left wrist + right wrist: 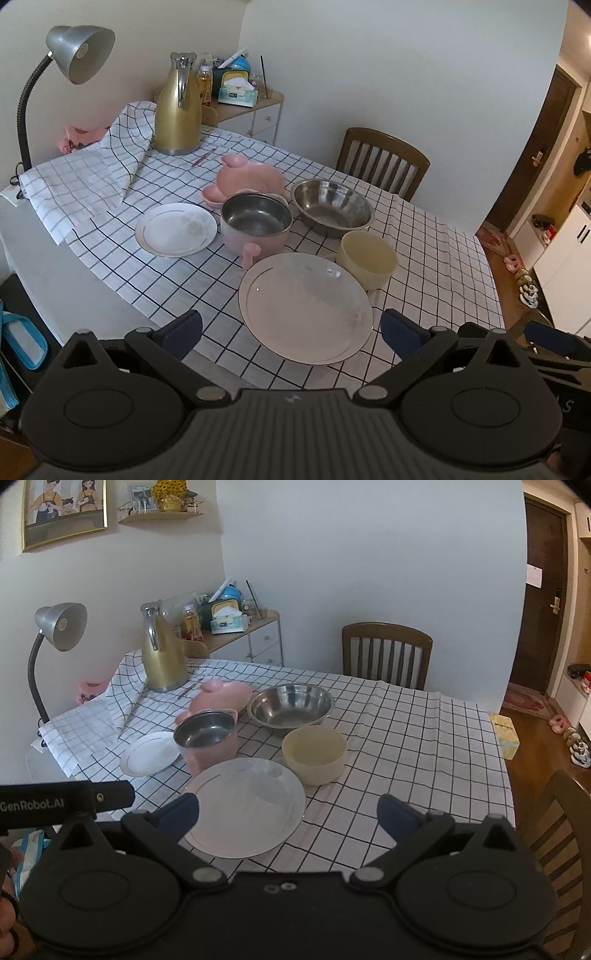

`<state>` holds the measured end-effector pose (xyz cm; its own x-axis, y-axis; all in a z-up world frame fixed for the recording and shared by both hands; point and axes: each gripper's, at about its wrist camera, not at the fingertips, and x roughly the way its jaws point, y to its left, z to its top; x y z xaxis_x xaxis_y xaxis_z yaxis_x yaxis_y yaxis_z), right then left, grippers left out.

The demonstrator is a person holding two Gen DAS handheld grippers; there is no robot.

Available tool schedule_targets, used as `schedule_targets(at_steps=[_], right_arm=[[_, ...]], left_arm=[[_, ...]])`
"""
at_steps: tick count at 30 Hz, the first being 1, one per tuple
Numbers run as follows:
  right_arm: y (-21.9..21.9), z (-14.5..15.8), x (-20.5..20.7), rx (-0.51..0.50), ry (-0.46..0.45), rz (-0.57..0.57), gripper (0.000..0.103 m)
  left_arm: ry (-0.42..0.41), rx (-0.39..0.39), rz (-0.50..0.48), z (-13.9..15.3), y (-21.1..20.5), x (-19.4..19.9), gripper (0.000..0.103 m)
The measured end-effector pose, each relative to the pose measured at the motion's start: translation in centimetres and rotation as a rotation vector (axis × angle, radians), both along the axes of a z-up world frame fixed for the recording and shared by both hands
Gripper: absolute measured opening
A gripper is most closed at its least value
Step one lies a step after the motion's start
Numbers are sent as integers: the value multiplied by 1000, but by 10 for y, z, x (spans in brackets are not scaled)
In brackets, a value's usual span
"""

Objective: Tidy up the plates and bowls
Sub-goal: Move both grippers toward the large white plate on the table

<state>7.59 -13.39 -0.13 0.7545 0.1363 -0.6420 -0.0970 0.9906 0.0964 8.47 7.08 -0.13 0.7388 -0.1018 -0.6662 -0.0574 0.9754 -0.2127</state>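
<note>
From the left wrist view, the left gripper (291, 334) hangs above the near edge of the desk (424, 236), its fingers (183, 332) spread wide and holding nothing. The large plate (304, 308) lies flat straight ahead between them. Behind it sit the cream bowl (369, 264), the steel bowl (331, 206), the pink pot (256, 223) and, to the left, the small plate (176, 229).

From the right wrist view, the right gripper (288, 816) is likewise spread and empty. Here the large plate (245, 806) lies ahead and to the left, by the left finger, so the left gripper looks the better lined up on it, I'd say. The cream bowl (314, 755) stands just beyond. A checked cloth (406, 746) covers the desk; a chair (386, 653) stands at the far side, a lamp (59, 627) and gold jug (162, 657) at the left.
</note>
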Motion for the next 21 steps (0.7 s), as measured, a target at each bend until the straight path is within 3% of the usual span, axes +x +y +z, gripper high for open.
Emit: schedule_targets(at_steps=[21], right_arm=[[13,3,-6,33,-9,-55,103]], left_arm=[[-31,11,-67,7,17,4,103]])
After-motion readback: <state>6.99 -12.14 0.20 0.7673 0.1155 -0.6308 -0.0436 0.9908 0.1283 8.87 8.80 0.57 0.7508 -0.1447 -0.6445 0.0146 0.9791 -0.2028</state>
